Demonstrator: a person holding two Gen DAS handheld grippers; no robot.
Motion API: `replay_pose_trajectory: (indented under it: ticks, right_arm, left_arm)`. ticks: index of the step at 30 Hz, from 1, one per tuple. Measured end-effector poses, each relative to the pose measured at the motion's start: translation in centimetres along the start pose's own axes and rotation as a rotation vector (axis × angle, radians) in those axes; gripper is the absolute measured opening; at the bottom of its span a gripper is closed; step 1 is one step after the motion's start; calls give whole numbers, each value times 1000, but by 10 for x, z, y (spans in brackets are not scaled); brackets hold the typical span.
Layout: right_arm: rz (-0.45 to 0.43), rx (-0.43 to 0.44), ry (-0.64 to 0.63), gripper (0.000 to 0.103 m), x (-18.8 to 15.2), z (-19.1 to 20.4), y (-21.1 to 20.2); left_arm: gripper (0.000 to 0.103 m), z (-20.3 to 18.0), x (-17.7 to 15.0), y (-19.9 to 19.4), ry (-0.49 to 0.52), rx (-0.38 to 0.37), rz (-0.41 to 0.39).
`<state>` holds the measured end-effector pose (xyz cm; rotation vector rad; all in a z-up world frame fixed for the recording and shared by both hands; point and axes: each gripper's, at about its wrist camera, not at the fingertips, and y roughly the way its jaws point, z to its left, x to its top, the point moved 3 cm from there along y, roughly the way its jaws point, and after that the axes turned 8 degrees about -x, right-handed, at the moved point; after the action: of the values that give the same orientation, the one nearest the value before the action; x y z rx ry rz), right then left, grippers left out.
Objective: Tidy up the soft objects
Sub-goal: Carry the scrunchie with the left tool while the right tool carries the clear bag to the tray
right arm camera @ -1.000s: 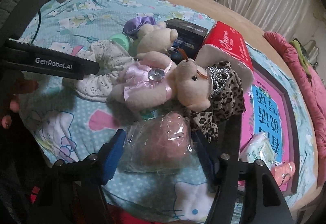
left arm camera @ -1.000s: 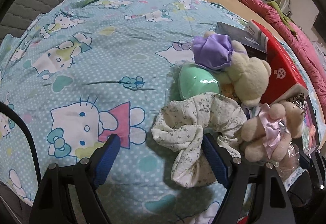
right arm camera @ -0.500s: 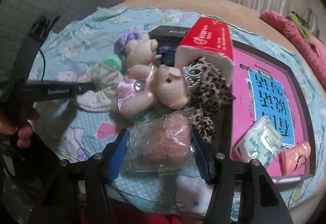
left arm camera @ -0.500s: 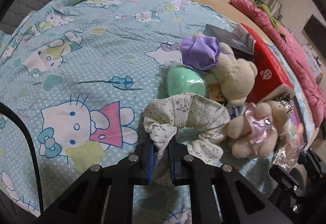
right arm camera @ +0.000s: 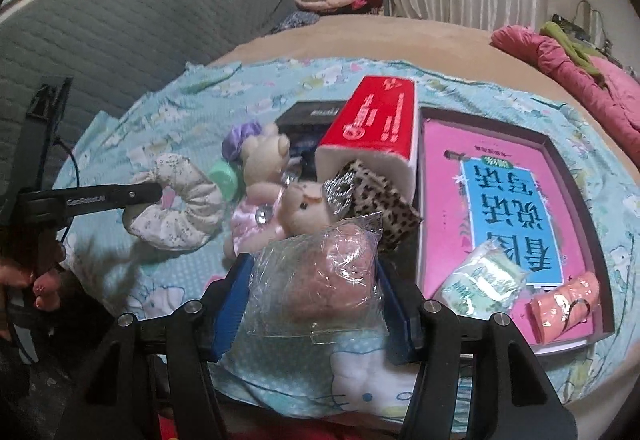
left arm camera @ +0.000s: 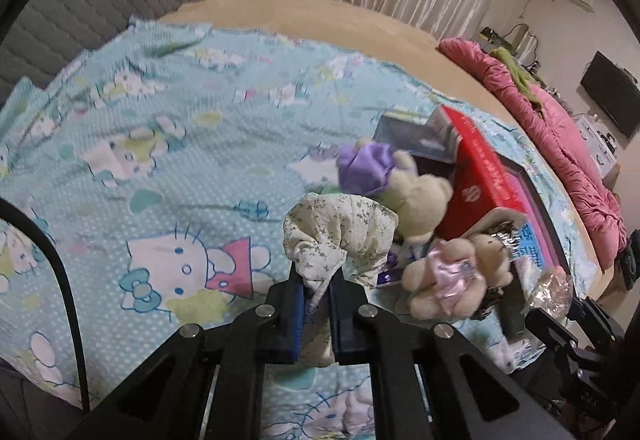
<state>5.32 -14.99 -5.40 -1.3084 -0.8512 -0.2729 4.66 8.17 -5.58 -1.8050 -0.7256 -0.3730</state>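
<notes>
In the left wrist view, the left tongs (left arm camera: 316,314) are closed to a narrow gap on one fold of the flowered scrunchie (left arm camera: 340,236), pinched between the blue pads. The rest of its ring hangs up and away from the tips, so it is judged to be lifted off the blue cartoon sheet (left arm camera: 168,168), probably to be carried clear of the pile. Just right of it lie a cream bear (left arm camera: 420,200) with a purple scrunchie (left arm camera: 366,168) against its head, and nearer, a small bear in a pink dress (left arm camera: 444,280). A red box (left arm camera: 484,176) stands behind them. The green item under the scrunchie is almost wholly hidden, and the far sheet is blurred.

In the right wrist view, the right tongs (right arm camera: 316,300) are set at a middling width around a pink soft lump in a clear crinkled bag (right arm camera: 320,280), both pads pressed on the wrap; the grip is judged loose enough not to crush it. Beyond it are the pink-dress bear, a leopard-print cloth (right arm camera: 380,200) spilling from the red box's open end, and, to the right, a pink tray (right arm camera: 440,200) with a small green packet (right arm camera: 484,276) and an orange roll (right arm camera: 564,304). On the left, the other tool's arm reaches to the scrunchie, with part of a person's hand (right arm camera: 36,280) cut off at the edge. What the bag contains cannot be made out.
</notes>
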Motion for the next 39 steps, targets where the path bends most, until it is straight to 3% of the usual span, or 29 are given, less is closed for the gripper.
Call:
replay_pose_trajectory:
  ticks: [5,16,27,39]
  right_arm:
    - [-34,-5,42,62,4,-12,-9]
    - [-117,-49,132,62,14,-46,-32]
    - [-206,-117,245,62,22,-95,-59]
    - [-251,-299,386,62,13,-173,-78]
  left_arm:
    - [10,-22,6,-20,90,48,-63]
    - [10,-81,21,-53,180,-58,-125]
    - [10,-150,26,-54,267,-161,-110]
    - [10,-222,28,-31,356,-265,-64]
